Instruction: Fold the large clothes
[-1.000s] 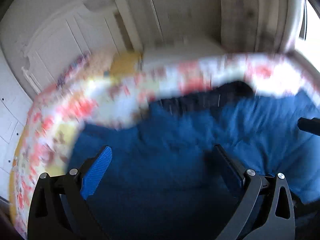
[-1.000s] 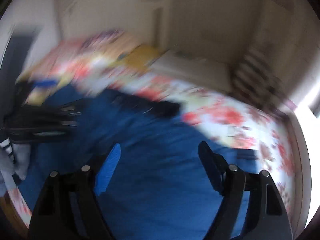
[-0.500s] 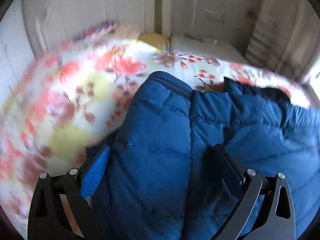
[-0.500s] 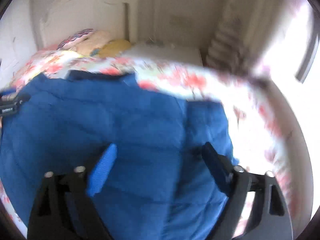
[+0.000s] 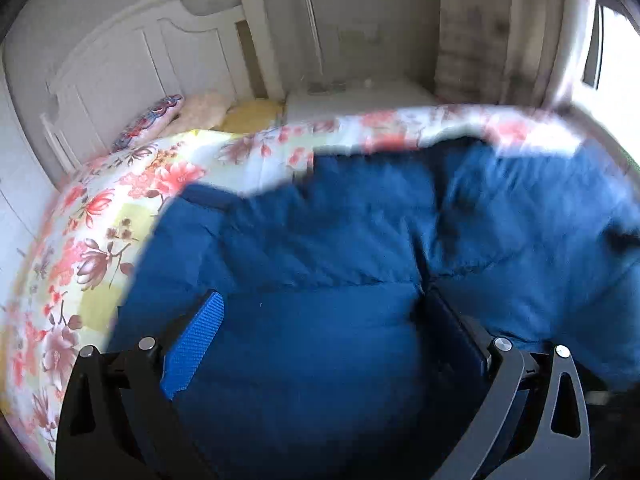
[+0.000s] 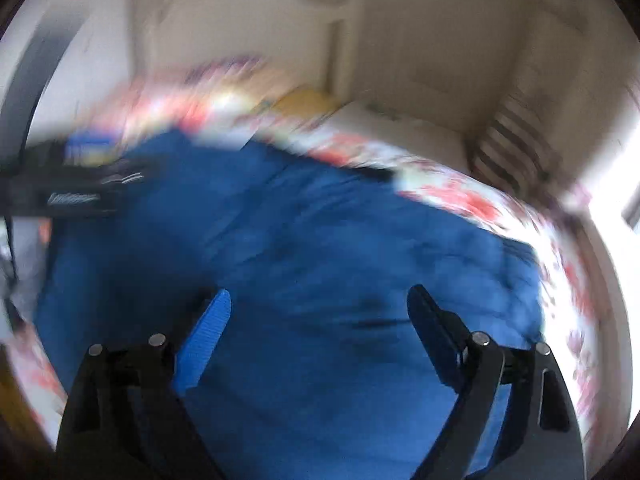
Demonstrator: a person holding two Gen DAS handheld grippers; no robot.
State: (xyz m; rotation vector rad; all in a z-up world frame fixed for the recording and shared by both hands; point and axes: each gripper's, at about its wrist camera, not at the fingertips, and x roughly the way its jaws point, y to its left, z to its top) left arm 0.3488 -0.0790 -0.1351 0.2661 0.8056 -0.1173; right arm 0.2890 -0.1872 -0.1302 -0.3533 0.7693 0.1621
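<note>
A large blue quilted jacket (image 5: 340, 240) lies spread on a bed with a floral cover (image 5: 100, 220). My left gripper (image 5: 320, 312) hangs just above the jacket's near part with its fingers wide apart and nothing between them. In the right wrist view the same jacket (image 6: 320, 240) fills the middle, blurred by motion. My right gripper (image 6: 320, 308) is also open and empty above it. The left gripper's black body (image 6: 68, 192) shows at the left edge of the right wrist view.
A white headboard (image 5: 132, 64) stands behind the bed, with pillows (image 5: 160, 120) against it. A white bedside cabinet (image 5: 360, 96) sits to the right of the pillows. A bright window (image 6: 616, 168) is on the right wall.
Both views have swung over the jacket. Half a second ago the left view was closer to its left edge; now both look across it from further back. Both grippers stayed open.
</note>
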